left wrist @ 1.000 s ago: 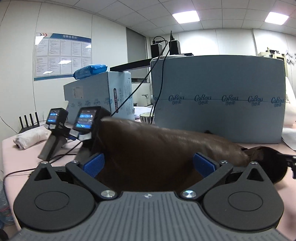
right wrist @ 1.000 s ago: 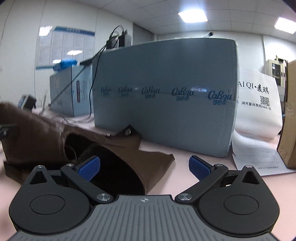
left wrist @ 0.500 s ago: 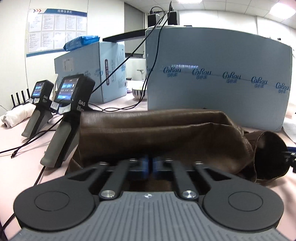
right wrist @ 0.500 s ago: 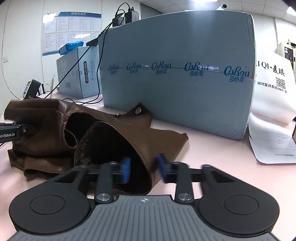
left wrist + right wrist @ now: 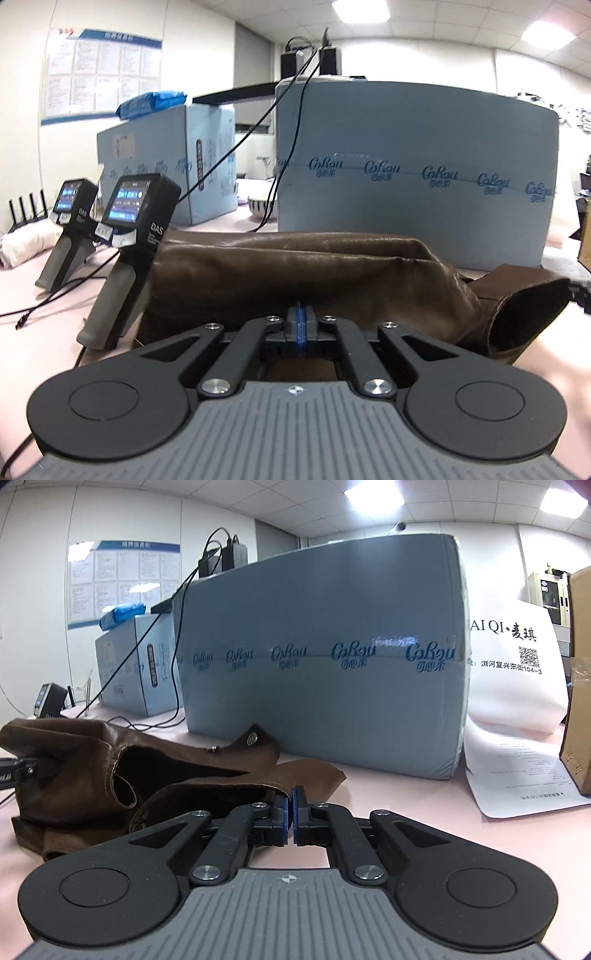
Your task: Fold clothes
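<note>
A brown leather-like garment (image 5: 314, 273) lies crumpled on the pink table (image 5: 44, 332), with one sleeve mouth gaping at the right. My left gripper (image 5: 301, 321) is shut, its blue pads pinching the garment's near edge, and brown material shows under its linkage. In the right wrist view the same garment (image 5: 74, 775) spreads to the left. My right gripper (image 5: 291, 805) is closing its last bit on the rim of the sleeve opening, with only a thin slit between the pads. The left gripper's tip (image 5: 22, 771) shows at the far left edge.
A big blue-grey carton (image 5: 424, 177) stands right behind the garment, a smaller one (image 5: 166, 162) to its left. Two handheld devices with lit screens (image 5: 125, 240) and cables sit at the left. At the right are a white paper bag (image 5: 517, 672), a printed sheet (image 5: 524, 775) and a cardboard box (image 5: 580, 701).
Both grippers went from wide open to shut, each at an edge of the garment. The bulge of garment in front of the left gripper has sunk flatter. The right gripper edged closer to the sleeve.
</note>
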Motion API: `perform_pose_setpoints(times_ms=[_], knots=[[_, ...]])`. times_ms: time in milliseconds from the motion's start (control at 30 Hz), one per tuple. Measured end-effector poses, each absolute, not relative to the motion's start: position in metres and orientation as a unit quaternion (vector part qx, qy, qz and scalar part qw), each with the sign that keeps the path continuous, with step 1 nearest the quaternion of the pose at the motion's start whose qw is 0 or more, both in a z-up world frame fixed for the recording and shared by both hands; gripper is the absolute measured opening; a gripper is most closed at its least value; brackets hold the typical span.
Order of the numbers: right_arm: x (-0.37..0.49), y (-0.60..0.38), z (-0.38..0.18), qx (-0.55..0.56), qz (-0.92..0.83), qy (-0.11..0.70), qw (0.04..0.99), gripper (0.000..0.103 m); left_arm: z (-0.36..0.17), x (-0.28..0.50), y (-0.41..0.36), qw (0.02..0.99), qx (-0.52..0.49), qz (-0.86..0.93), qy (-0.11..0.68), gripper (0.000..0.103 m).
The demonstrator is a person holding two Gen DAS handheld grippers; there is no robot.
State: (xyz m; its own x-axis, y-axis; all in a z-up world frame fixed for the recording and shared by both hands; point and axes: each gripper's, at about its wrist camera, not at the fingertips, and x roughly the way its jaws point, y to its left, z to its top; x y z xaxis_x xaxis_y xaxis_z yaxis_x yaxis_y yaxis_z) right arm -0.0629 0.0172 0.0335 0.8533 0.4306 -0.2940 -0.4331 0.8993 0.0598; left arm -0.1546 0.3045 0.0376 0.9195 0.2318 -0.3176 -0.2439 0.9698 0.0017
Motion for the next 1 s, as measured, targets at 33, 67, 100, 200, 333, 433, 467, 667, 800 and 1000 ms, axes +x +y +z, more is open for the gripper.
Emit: perform_pose_setpoints(times_ms=[33, 67, 100, 200, 333, 433, 467, 667, 800, 1000], knots=[[-0.063, 0.015, 0.035, -0.003, 0.222, 0.149, 0.964, 0.003, 0.037, -0.157, 0.307, 0.98, -0.021, 0.12, 0.158, 0.0], [-0.062, 0.014, 0.036, -0.001, 0.22, 0.149, 0.964, 0.003, 0.036, -0.158, 0.31, 0.98, -0.022, 0.12, 0.157, 0.0], [-0.061, 0.013, 0.037, 0.002, 0.219, 0.149, 0.964, 0.003, 0.034, -0.16, 0.313, 0.98, -0.024, 0.12, 0.157, 0.0], [-0.059, 0.003, 0.039, 0.014, 0.218, 0.152, 0.964, 0.003, 0.033, -0.164, 0.315, 0.983, -0.025, 0.096, 0.153, 0.0], [-0.059, -0.006, 0.038, 0.013, 0.213, 0.155, 0.965, 0.003, 0.034, -0.172, 0.309, 0.99, -0.008, 0.05, 0.131, 0.001], [-0.057, -0.007, 0.037, 0.013, 0.213, 0.161, 0.964, 0.003, 0.035, -0.174, 0.304, 0.992, 0.009, 0.041, 0.12, 0.003], [-0.057, -0.007, 0.036, 0.013, 0.213, 0.162, 0.963, 0.003, 0.035, -0.174, 0.303, 0.992, 0.011, 0.04, 0.12, 0.005], [-0.058, -0.007, 0.036, 0.008, 0.217, 0.162, 0.963, 0.003, 0.036, -0.18, 0.308, 0.996, 0.009, 0.037, 0.081, 0.075], [-0.057, -0.006, 0.033, 0.005, 0.217, 0.168, 0.962, 0.003, 0.038, -0.198, 0.306, 0.997, 0.034, 0.058, 0.025, 0.084], [-0.056, -0.005, 0.031, 0.002, 0.218, 0.172, 0.961, 0.003, 0.038, -0.191, 0.315, 0.993, 0.051, 0.104, 0.037, 0.084]])
